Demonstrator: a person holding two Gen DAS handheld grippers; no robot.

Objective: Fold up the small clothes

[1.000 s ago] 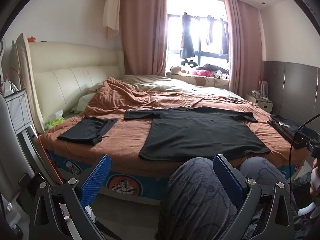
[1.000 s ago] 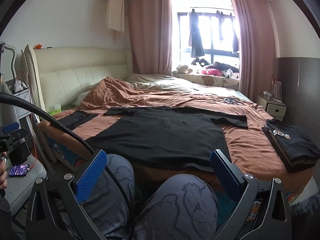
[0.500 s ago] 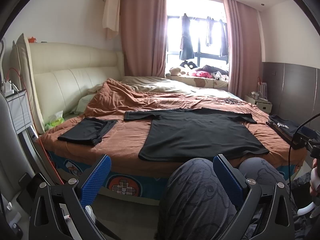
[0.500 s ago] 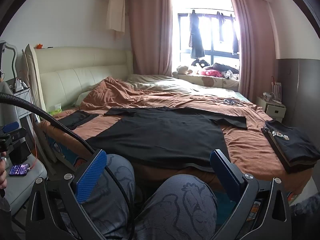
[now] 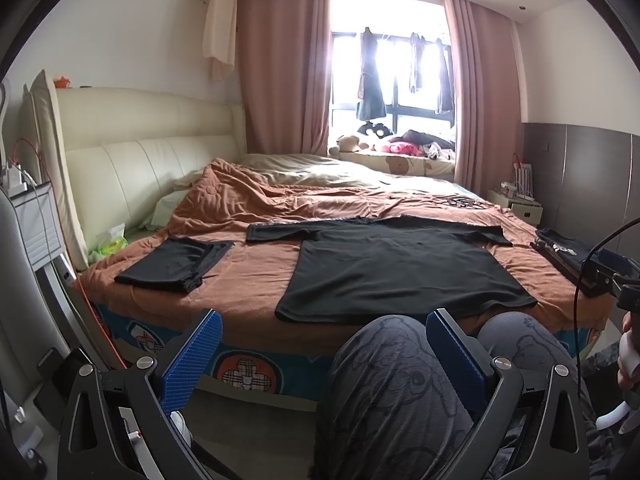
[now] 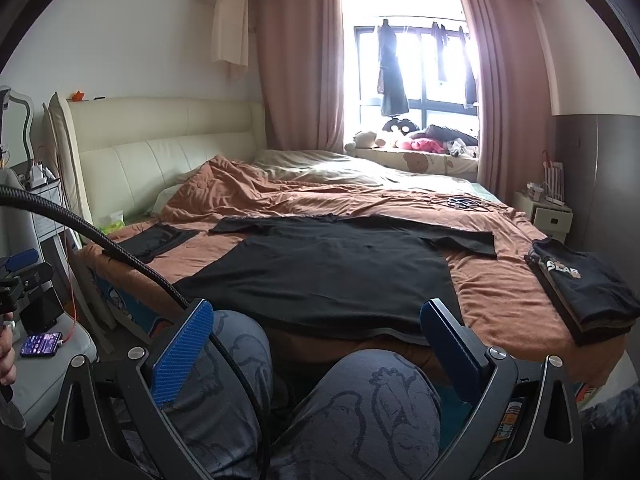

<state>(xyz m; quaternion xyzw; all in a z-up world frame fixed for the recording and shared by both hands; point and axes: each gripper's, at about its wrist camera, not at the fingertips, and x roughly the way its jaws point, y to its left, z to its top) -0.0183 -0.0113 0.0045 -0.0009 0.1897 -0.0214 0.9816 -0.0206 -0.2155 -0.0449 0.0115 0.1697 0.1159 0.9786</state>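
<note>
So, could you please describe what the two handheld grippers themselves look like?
Both the left gripper and the right gripper have black skeletal frames with silver bolts and blue ribbed pads on the jaws. A black braided cable crosses the right wrist view.

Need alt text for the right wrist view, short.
A black T-shirt lies spread flat on an orange bedspread, beyond the open, empty right gripper held over patterned grey trouser knees. Folded dark clothes are stacked at right.
</note>
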